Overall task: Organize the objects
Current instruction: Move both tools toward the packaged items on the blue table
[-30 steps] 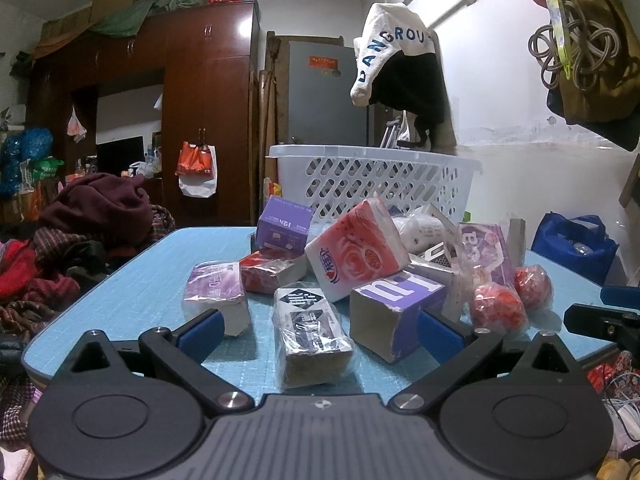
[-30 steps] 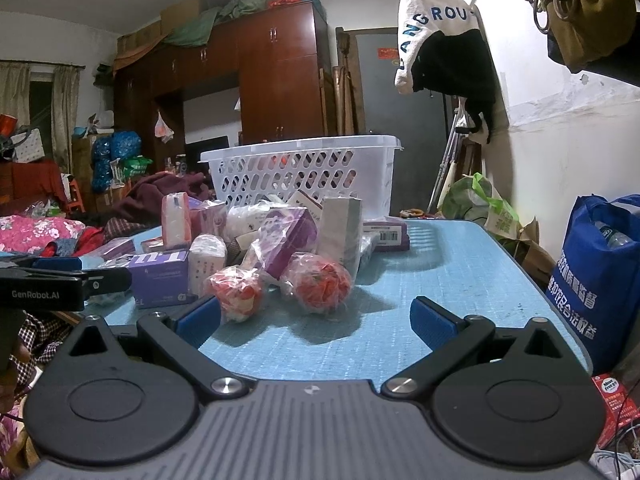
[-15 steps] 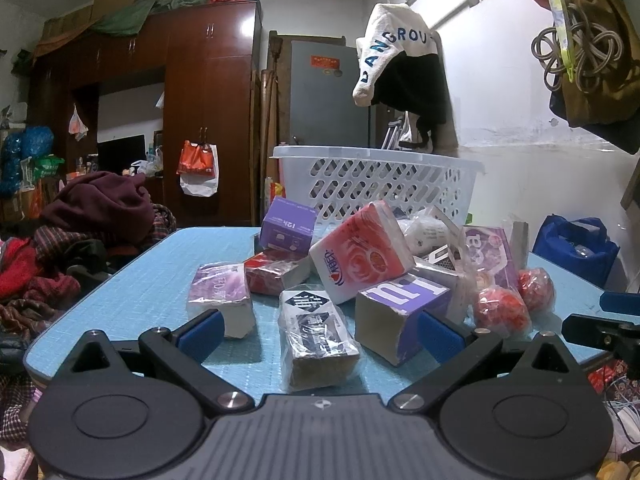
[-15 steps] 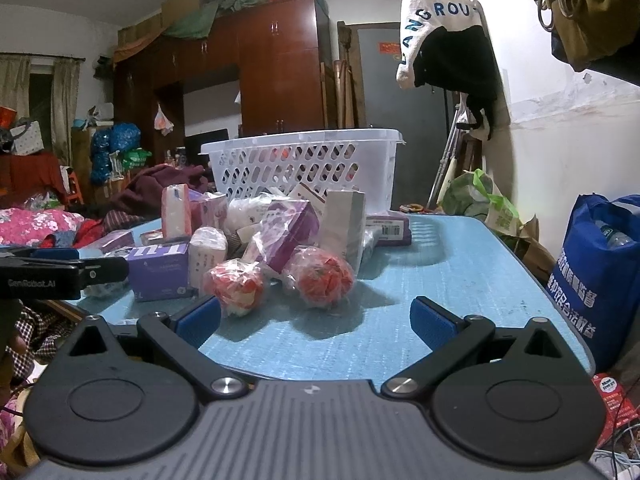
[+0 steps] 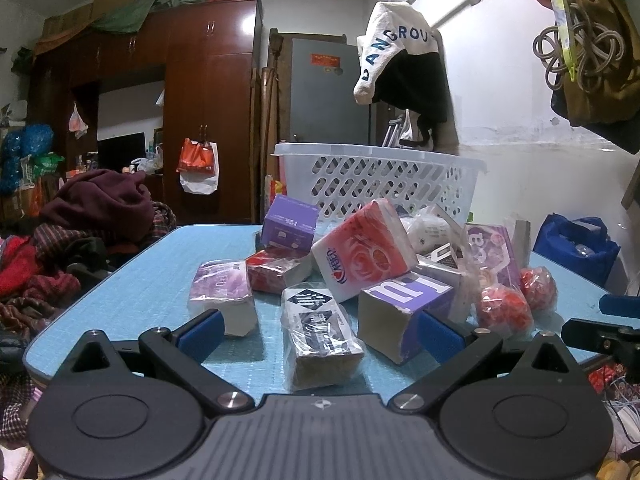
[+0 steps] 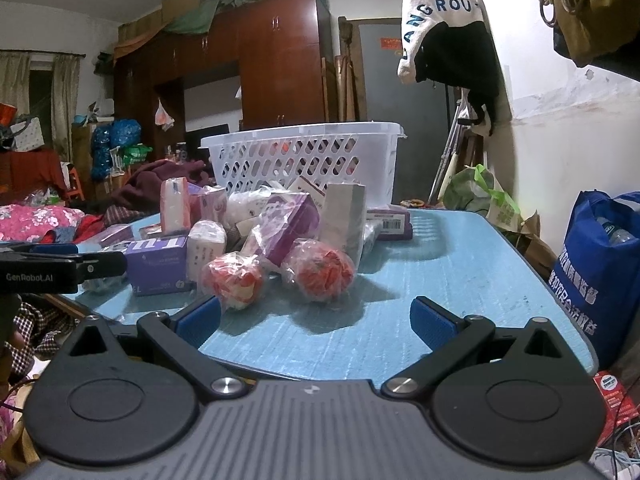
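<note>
Gaping wide and empty, left tongs [image 5: 320,330], right tongs [image 6: 316,318].

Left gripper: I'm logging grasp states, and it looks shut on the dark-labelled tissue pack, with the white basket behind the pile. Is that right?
Not quite. In the left wrist view, the left gripper is open, its jaws spread wide on either side of the dark-labelled tissue pack without touching it. The white basket does stand behind the pile.
</note>
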Action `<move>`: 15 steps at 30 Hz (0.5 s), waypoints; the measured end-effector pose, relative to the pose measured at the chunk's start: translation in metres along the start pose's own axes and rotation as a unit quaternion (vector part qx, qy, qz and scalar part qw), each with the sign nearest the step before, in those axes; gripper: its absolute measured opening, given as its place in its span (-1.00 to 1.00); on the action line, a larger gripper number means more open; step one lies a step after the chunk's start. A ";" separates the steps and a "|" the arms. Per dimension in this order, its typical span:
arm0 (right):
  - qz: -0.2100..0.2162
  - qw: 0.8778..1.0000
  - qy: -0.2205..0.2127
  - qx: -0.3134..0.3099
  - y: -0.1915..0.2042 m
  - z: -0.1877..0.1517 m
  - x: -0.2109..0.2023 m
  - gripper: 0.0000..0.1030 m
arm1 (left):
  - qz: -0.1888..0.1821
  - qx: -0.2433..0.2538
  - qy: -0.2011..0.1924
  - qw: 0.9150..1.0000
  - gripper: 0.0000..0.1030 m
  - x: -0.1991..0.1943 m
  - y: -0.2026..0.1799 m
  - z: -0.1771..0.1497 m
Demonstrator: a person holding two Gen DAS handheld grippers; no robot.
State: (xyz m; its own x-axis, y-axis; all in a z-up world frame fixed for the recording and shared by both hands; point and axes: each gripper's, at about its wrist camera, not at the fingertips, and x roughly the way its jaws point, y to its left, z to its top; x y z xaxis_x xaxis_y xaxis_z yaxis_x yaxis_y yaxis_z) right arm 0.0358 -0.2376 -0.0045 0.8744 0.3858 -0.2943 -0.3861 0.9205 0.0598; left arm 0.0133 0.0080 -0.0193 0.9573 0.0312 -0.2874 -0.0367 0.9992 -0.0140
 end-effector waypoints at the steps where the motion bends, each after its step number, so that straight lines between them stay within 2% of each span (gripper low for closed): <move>1: 0.002 1.000 0.000 0.001 -0.001 0.000 0.000 1.00 | 0.000 0.001 0.000 1.000 1.00 0.000 0.000 0.000; 9: 0.020 1.000 -0.008 0.009 -0.005 -0.001 -0.001 0.95 | -0.005 0.009 0.006 1.000 1.00 0.002 0.005 -0.006; 15: 0.017 1.000 -0.005 -0.004 -0.005 0.000 0.009 0.47 | -0.020 0.004 0.009 1.000 0.94 0.008 0.010 -0.007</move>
State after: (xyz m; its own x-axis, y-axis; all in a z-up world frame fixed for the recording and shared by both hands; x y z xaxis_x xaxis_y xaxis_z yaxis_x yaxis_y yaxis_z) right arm 0.0452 -0.2388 -0.0075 0.8639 0.4173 -0.2821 -0.4175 0.9065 0.0624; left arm 0.0185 0.0181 -0.0288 0.9527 -0.0095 -0.3037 0.0045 0.9998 -0.0174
